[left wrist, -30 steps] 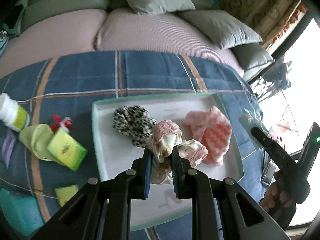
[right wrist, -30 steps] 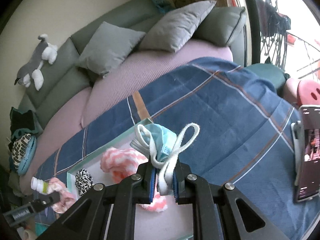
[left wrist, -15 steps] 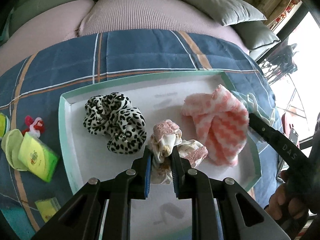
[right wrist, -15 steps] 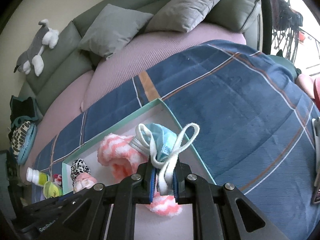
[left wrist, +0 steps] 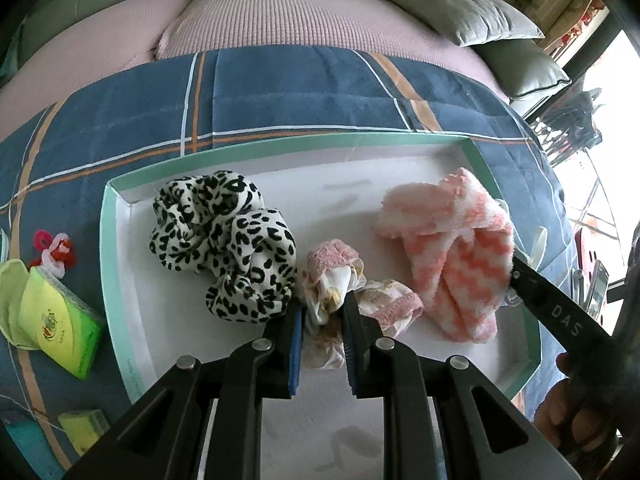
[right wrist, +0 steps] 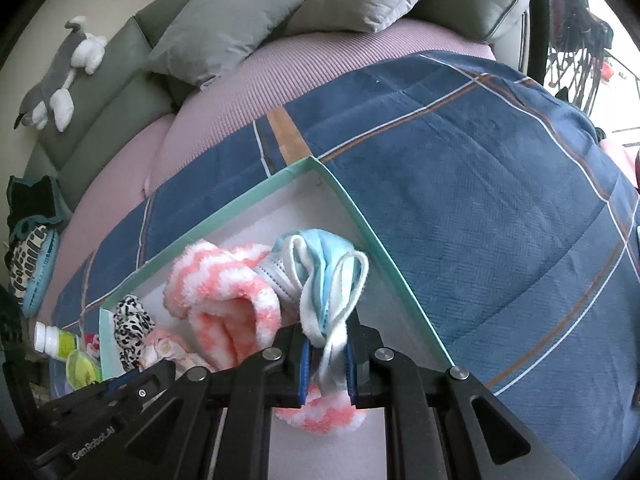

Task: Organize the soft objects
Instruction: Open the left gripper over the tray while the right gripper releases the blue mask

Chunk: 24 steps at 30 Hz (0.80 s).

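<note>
Between the fingers of my left gripper (left wrist: 322, 314) sits a crumpled cream sock with a pink lace cuff (left wrist: 334, 280); the two blue pads press it from both sides, so I am clenched on it, and it rests low over the white floor of the shallow white tray with a mint-green rim (left wrist: 120, 280). Just left of my left fingers, touching the sock, lies the black-and-white leopard-print fabric scrunchie (left wrist: 224, 244). To their right is the fluffy pink-and-white zigzag sock (left wrist: 452, 252), folded over on itself. My right gripper (right wrist: 326, 350) is clamped on a light-blue face mask with white ear loops (right wrist: 324, 268), which bunches up above the fingertips and hangs over the tray's right-hand part, against the fluffy sock and close inside the rim. The tray lies on a navy plaid blanket with orange and white stripes (left wrist: 304, 92). Outside the tray, well to the left of my left gripper, lie a green and yellow tissue packet (left wrist: 56, 320) and a small red and pink hair tie (left wrist: 54, 248). Beyond the blanket are pink sofa cushions (left wrist: 300, 20) and grey pillows (right wrist: 224, 36).
</note>
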{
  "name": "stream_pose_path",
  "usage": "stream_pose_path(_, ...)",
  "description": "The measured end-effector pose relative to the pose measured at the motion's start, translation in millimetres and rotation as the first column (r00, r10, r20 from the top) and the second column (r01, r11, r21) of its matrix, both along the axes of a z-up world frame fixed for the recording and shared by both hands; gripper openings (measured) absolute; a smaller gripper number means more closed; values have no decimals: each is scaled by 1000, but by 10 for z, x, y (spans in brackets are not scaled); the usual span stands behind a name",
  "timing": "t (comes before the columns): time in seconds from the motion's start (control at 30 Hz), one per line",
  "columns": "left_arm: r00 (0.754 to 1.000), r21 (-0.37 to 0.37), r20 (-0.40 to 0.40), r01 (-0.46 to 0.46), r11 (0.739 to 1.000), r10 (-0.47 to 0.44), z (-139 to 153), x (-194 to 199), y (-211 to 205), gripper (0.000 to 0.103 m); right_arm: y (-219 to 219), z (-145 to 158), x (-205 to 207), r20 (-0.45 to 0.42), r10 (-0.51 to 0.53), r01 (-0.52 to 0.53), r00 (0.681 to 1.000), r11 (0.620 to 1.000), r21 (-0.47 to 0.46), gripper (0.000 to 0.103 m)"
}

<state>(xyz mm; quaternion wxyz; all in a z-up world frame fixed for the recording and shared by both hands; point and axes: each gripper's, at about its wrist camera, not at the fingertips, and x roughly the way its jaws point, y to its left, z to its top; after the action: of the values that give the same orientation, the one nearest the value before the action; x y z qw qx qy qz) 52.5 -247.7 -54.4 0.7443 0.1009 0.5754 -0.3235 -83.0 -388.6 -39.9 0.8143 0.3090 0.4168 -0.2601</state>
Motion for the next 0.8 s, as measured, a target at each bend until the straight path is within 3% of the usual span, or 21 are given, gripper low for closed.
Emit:
stream_pose_path(0.37, 1000, -9, -20, -4, 1000, 4, -5, 1, -9, 20, 38, 51, 12, -43, 7, -9, 999, 999, -43, 17)
stream_pose_path(0.43, 1000, -13, -21, -3, 1000, 2, 17, -6, 9, 24, 53, 90, 2, -52, 7, -10, 999, 998, -60, 18)
stream_pose_path(0.53, 1000, -14, -4, -11, 1000, 11, 88, -28, 28, 41, 71, 133, -5, -70, 9, -15, 998, 997, -78, 24)
stream_pose_path(0.7, 1000, -34, 26, -9, 999, 10, 231, -52, 56, 48, 106, 198, -6, -85, 12, -21, 996, 994, -108, 27)
stream_pose_path(0.8, 999, -48, 30, -11, 999, 12, 301, -71, 79, 55, 119, 251, -28, -82, 3, -14, 997, 992, -126, 41)
